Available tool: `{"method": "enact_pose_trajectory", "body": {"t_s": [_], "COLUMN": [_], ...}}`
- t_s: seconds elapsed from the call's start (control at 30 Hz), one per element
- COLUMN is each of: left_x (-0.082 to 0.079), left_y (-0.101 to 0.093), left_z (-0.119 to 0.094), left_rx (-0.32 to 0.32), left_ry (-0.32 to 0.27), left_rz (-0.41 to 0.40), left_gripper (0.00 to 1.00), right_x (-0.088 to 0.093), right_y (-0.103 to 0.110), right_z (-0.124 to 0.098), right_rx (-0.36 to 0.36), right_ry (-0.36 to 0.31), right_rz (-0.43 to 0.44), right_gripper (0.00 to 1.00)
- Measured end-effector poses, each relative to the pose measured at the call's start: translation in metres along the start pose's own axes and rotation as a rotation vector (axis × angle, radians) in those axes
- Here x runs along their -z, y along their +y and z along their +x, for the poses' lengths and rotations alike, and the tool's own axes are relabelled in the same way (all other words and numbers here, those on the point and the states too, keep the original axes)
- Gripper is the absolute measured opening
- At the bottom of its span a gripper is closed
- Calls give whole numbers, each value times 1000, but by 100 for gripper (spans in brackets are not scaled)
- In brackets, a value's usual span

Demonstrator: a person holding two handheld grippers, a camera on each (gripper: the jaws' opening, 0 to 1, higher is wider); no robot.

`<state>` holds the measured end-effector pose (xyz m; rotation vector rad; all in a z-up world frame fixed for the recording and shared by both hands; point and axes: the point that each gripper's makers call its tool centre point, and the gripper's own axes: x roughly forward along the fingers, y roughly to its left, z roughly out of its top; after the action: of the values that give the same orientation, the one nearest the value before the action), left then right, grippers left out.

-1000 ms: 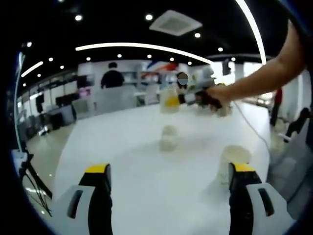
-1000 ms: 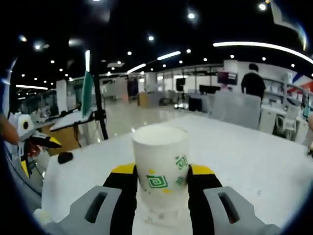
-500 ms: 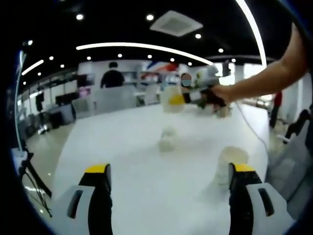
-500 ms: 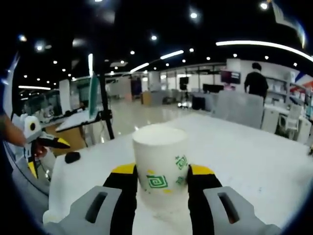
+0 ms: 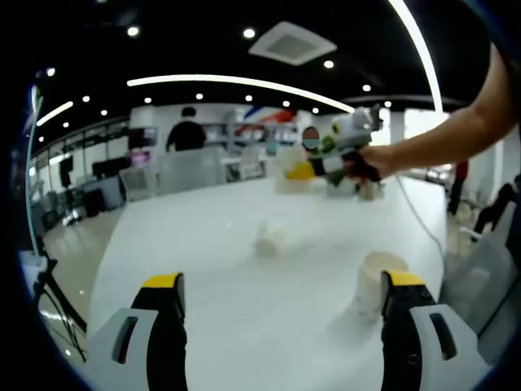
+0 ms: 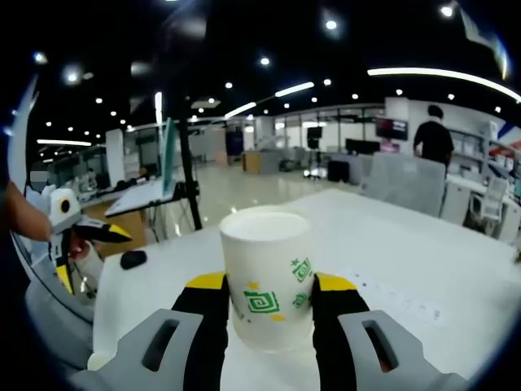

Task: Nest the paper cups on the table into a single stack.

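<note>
Right gripper view: the right gripper [image 6: 269, 303] is pinching an upturned paper cup [image 6: 266, 273] and lifting it further off the table [image 6: 423, 269] — ready for stacking. The left gripper [image 5: 281, 297] is hanging spread, another cup [image 5: 373, 285] at 3 o'clock.

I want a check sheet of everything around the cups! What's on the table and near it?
Surface: white table, mostly bare.
Job's things: upside-down paper cup with green print clamped in the right gripper, off the table; another upside-down cup beside the left gripper's jaw; a blurred cup farther along the table.
Clutter: small dark object at the table edge.
Grippers: left open, holding nothing; right shut on the printed cup.
Cables: thin cable trailing from the right gripper.
Surroundings: open office, ceiling lights, a person standing far off, a tripod.
</note>
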<state>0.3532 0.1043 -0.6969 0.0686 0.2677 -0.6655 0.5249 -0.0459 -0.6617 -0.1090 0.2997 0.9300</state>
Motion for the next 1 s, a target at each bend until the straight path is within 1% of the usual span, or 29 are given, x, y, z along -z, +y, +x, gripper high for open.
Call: {"method": "enact_pose_trajectory", "body": {"t_s": [0.13,0.3,0.53,0.77,1.0], "left_x": [-3,-8,-13,-21,-19], "left_y": [-3,-8,-16,-26,-35], "left_z": [-2,-3,-3,-4,-4], "left_rx": [7,12,30,41,65], "left_ry": [-2,-11,-17,-40,-32], "left_rz": [3,8,18,10,22], "left_gripper": [98,98,98,98,98], "right_x": [-1,3,1,1,0], "right_y": [9,20,37,55,73], "right_z": [-5,-13,-27,-40,-52], "right_rx": [-12,-22,-36,-59,-85], "right_ry": [-2,8,4,6,4], "right_rz": [-4,-10,-18,-27,-41], "right_gripper": [37,37,37,37,37]}}
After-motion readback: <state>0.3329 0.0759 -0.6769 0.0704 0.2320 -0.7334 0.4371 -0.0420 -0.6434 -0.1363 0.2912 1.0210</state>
